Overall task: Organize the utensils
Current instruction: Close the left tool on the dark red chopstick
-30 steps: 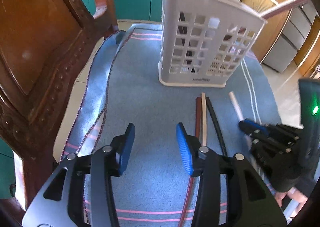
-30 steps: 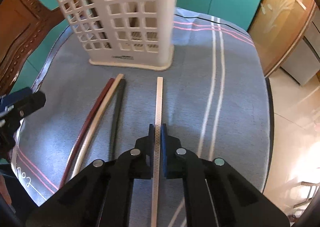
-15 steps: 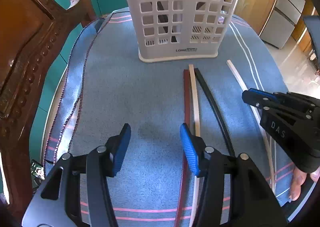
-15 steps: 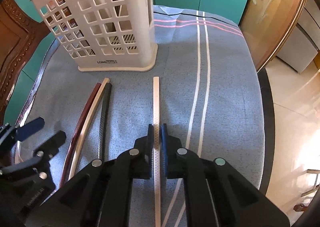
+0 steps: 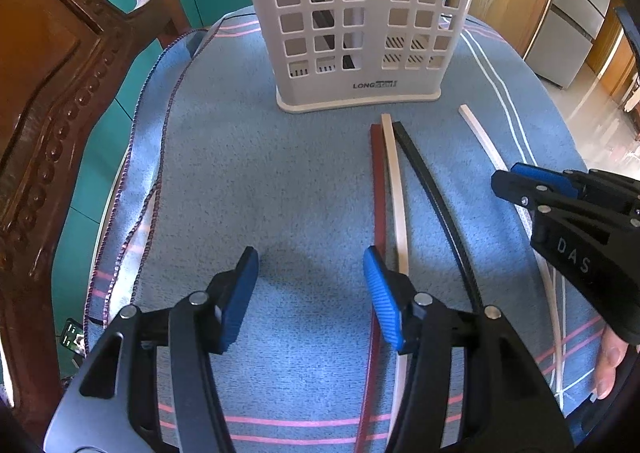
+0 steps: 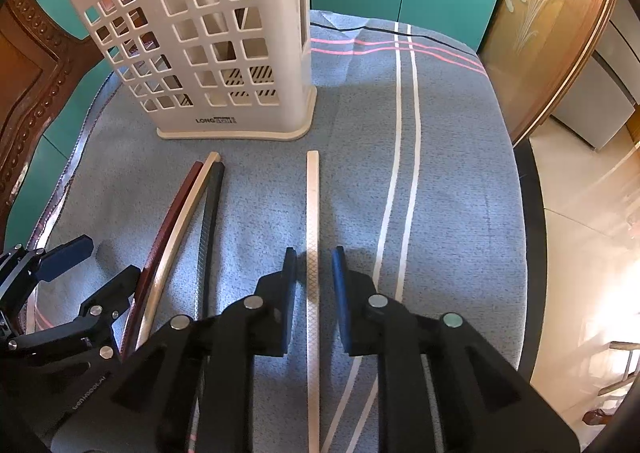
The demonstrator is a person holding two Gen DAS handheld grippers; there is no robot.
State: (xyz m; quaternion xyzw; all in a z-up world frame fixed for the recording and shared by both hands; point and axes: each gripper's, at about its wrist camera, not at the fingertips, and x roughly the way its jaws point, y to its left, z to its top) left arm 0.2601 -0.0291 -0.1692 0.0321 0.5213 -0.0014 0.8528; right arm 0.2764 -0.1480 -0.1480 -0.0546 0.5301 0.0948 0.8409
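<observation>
Round table under a blue striped cloth [image 5: 280, 181]; on it, white slotted basket [image 5: 360, 33] upright, three sticks [image 5: 394, 181] side by side, one pale stick [image 6: 313, 213] apart.

A white plastic utensil holder [image 6: 224, 53] with a square-grid lattice wall stands upright toward the far edge of the blue striped cloth [image 6: 440, 173], a dark brand mark on its base. Several dark and pale sticks lean inside it, seen through the openings. In front of it four chopsticks lie flat on the cloth, their far ends pointing at the holder's base without touching it. Three lie side by side in a tight bundle: a reddish-brown chopstick [image 6: 176, 209], a cream chopstick [image 6: 188, 209] and a black textured chopstick [image 6: 210, 213]. A second cream chopstick with a fine crosshatch pattern [image 6: 313, 205] lies apart from them, nearer the cloth's white stripes.
</observation>
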